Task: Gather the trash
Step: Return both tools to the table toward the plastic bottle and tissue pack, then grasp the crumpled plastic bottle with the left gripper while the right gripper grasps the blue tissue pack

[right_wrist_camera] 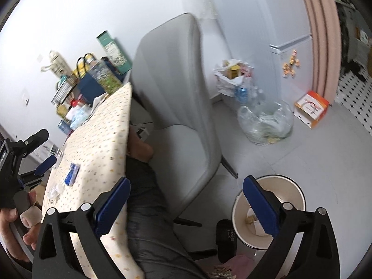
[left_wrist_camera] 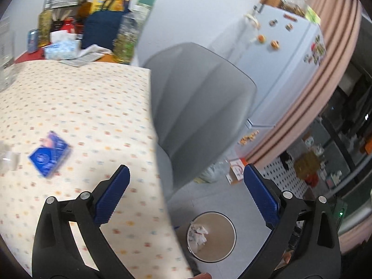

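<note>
A round trash bin stands on the floor beside the table and holds crumpled white paper. In the right wrist view the bin sits low right, partly behind one finger. A blue packet lies on the dotted tablecloth, also seen in the right wrist view. Clear plastic scraps lie near it. My left gripper is open and empty above the table edge and bin. My right gripper is open and empty above the chair and floor. The left gripper shows at far left.
A grey chair stands against the table. Bottles, a navy bag and boxes crowd the table's far end. Bags of plastic bottles, an orange box and a white fridge stand beyond. A person's leg is under the table.
</note>
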A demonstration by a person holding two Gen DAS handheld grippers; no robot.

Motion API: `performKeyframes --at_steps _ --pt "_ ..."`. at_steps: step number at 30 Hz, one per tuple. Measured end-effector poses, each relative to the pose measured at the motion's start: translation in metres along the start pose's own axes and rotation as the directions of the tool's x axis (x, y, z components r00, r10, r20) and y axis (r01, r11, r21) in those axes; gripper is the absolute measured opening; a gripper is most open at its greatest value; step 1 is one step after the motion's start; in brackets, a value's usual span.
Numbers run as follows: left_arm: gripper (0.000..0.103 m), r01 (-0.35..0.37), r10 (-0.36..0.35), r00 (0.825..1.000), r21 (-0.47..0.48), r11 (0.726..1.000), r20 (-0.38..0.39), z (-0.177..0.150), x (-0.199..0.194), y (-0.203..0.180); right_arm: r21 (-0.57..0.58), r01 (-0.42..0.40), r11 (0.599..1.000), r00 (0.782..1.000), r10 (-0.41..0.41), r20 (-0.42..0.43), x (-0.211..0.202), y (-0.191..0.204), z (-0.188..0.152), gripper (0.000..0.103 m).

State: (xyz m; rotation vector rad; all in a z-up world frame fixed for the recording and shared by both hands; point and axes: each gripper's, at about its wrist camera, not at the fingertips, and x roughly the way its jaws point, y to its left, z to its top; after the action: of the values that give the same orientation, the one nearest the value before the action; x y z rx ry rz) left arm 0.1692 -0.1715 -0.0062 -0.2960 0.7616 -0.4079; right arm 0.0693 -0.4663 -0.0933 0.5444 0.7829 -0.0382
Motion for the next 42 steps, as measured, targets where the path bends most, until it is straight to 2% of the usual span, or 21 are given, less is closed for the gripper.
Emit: performKeyframes --at_steps 12,18,25,32,38,42 --pt "0.097 -0.099 0.11 0.991 -0.143 0.985 0.075 0.005 -0.055 0.108 -0.162 -0.095 0.982 0.994 0.086 -0.062 0.027 0.114 -0.005 0.095" --pt "0.097 -0.159 0.181 0.98 -0.221 0.962 0.085 -0.002 -0.076 0.162 -0.212 -0.147 0.966 0.987 0.128 -0.101 0.043 0.159 -0.012 0.095" --pt "0.097 -0.221 0.26 0.962 -0.328 0.918 0.08 -0.013 -0.1 0.224 -0.26 -0.2 0.945 0.973 0.159 -0.168 0.07 0.21 -0.027 0.095" --pt "0.097 -0.228 0.278 0.959 -0.423 0.877 0.059 -0.022 -0.105 0.27 -0.305 -0.229 0.925 0.961 0.164 -0.223 0.095 0.249 -0.036 0.095" --pt "0.097 -0.247 0.282 0.959 -0.46 0.853 0.009 -0.026 -0.088 0.289 -0.313 -0.261 0.913 0.948 0.181 -0.263 0.114 0.276 -0.04 0.095" --pt "0.097 -0.274 0.306 0.952 -0.472 0.838 -0.009 -0.024 -0.077 0.295 -0.313 -0.281 0.907 0.937 0.189 -0.293 0.126 0.287 -0.041 0.089"
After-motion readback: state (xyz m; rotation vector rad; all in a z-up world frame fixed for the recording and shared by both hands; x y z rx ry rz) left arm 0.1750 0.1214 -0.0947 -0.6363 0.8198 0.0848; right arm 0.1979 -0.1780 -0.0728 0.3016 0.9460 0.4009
